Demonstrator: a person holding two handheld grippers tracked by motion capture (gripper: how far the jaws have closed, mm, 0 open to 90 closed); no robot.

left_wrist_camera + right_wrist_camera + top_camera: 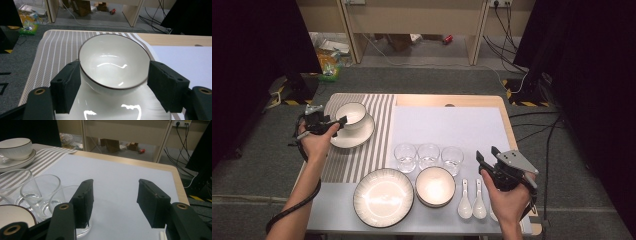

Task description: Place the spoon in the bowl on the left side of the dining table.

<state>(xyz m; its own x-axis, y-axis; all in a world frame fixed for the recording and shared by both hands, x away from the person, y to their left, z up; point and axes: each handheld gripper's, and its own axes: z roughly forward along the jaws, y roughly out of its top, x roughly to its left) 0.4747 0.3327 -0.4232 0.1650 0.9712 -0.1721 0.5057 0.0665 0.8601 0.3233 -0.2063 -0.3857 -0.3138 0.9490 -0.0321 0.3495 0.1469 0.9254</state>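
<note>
The white bowl (351, 114) with a thin dark rim sits on a matching white plate (362, 135) near the far left corner of the table (472, 100), on the grey-and-white striped placemat (379, 125). The bowl is glossy, round and holds nothing. The left gripper (339, 121) has its black, foam-padded jaws spread wide on either side of the bowl, clear of its wall and gripping nothing.

Near the table's middle, 3 clear drinking glasses (428, 156) stand in a row, touching or nearly so; whether they hold any liquid I cannot tell. Along the near edge lie a large ribbed white plate (383, 197) and, just beside it, a smaller white bowl (435, 186) set on a saucer, both bare inside. 2 white ceramic soup spoons (472, 201) lie side by side to the right of that bowl, on the smooth pale-lilac mat (452, 125).

The right gripper (488, 154) hangs over the near right corner with jaws wide apart and nothing between them.
</note>
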